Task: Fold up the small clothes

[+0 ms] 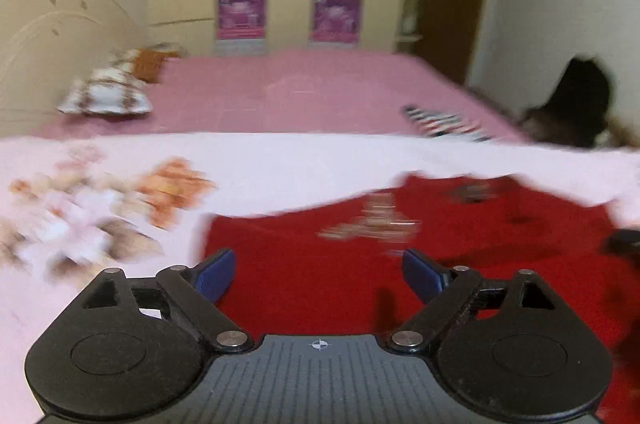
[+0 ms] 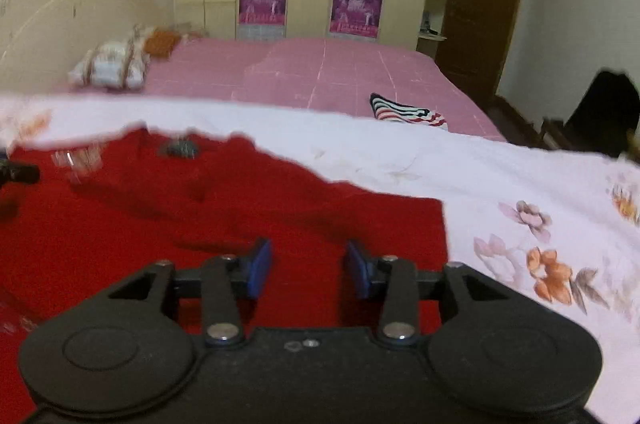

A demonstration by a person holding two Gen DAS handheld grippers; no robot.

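A red garment [image 1: 400, 276] lies flat on a white floral sheet [image 1: 280, 163]; it also shows in the right wrist view [image 2: 200, 207]. It has a pale printed motif [image 1: 376, 224] and a dark neck label [image 2: 180, 147]. My left gripper [image 1: 318, 274] is open, empty, and hovers over the garment's left part. My right gripper [image 2: 308, 270] is open, empty, and hovers over the garment's right part near its edge. The tip of the other gripper shows at the left edge of the right wrist view [image 2: 20, 172].
The white floral sheet [image 2: 520, 203] covers the near part of a pink bed [image 2: 340, 71]. A striped folded cloth [image 2: 404, 111] lies on the pink cover at right. Pillows [image 1: 108, 91] lie by the headboard at left. Wardrobes and a door stand behind.
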